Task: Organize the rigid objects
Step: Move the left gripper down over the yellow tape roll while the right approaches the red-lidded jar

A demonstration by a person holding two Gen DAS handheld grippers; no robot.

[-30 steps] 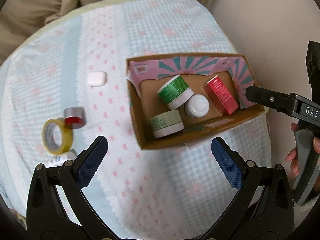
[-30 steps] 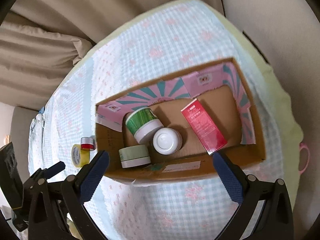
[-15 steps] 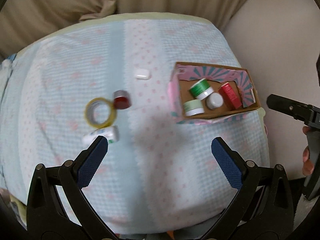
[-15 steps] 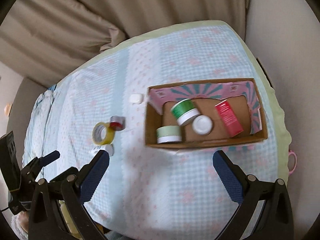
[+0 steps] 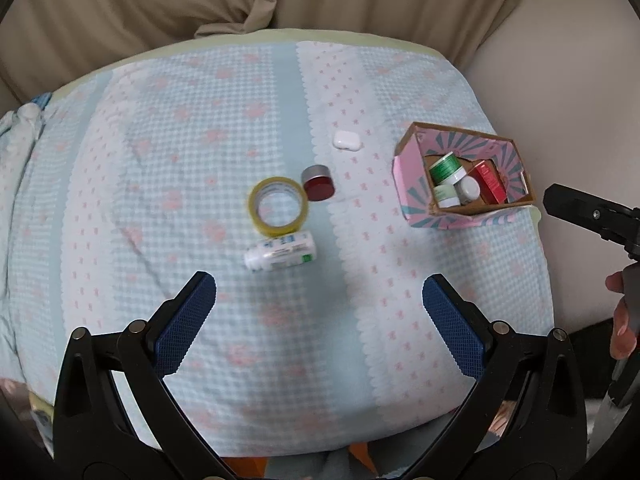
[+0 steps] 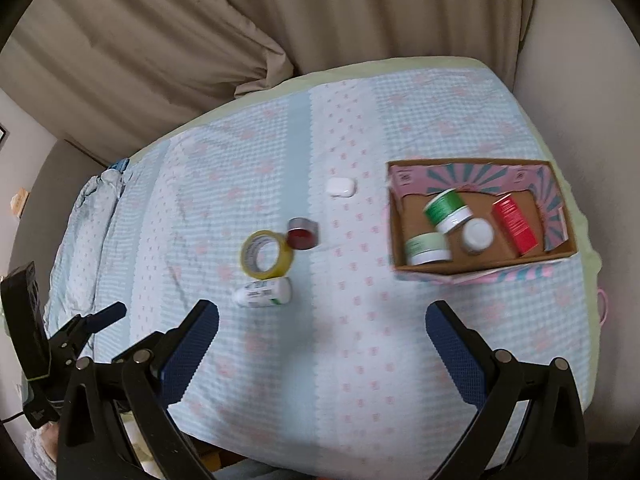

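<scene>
- Left gripper (image 5: pixel 319 300): jaws spread wide, holding nothing, hovering above the quilted cloth (image 5: pixel 200 128) without touching it.
- Right gripper (image 6: pixel 322 330): jaws likewise spread wide and empty, above the same cloth; in the left wrist view only one black finger tip and part of the holding hand (image 5: pixel 622 320) show at the frame edge.
- White bottle (image 5: pixel 280 255): lying on its side just ahead of the left gripper; label print too small to read.
- Yellow tape roll (image 5: pixel 278 206): just behind the bottle, apparently touching it.
- Red jar (image 5: pixel 318 183): tipped over, against the roll's far right edge.
- White case (image 5: pixel 347 140): alone, further back, apart from the others.
- Cardboard box (image 6: pixel 480 270): well to the right, holding a green-lidded jar (image 6: pixel 446 205), a pale green jar (image 6: pixel 427 248), a white-capped jar (image 6: pixel 477 235) and a red carton (image 6: pixel 514 223); the near wall hides their lower parts in the left wrist view.
</scene>
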